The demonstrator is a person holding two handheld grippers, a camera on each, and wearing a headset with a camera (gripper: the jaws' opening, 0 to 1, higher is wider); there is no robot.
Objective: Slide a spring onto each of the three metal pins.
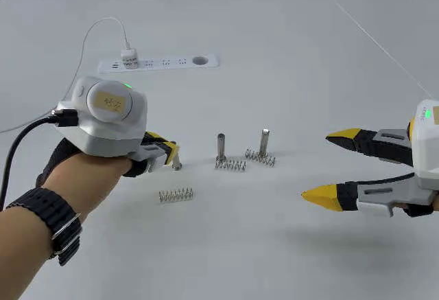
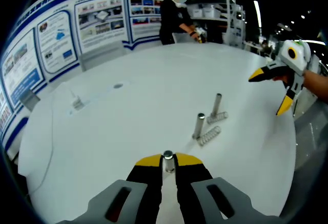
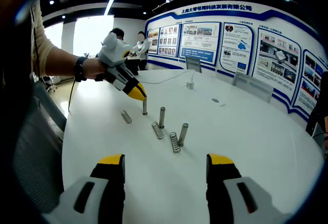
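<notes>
Left gripper [image 2: 167, 158]: yellow-tipped jaws drawn in close on the nearest pin [image 2: 167, 157], gripping it near the top, so the round pin head sits squarely between the two tips. The pin stands upright and seems to rest on the white table [image 1: 288, 245], though the tips partly hide its base. Middle pin [image 1: 221, 146] and far pin [image 1: 264, 142] stand upright, near each other, to the right of the held one and clear of both grippers. All three springs lie flat on the table. The lone spring [image 1: 175, 195] lies near the left gripper, on the person's side of the held pin. The second spring [image 1: 230, 165] lies at the foot of the middle pin. The third spring [image 1: 260, 156] lies at the foot of the far pin. Right gripper [image 1: 333, 165]: jaws spread wide with nothing between them, held above the table well to the right of the pins, tips pointing toward them. A power strip [image 1: 159, 62] with a white plug [image 1: 129, 58] lies on the far side of the table.
</notes>
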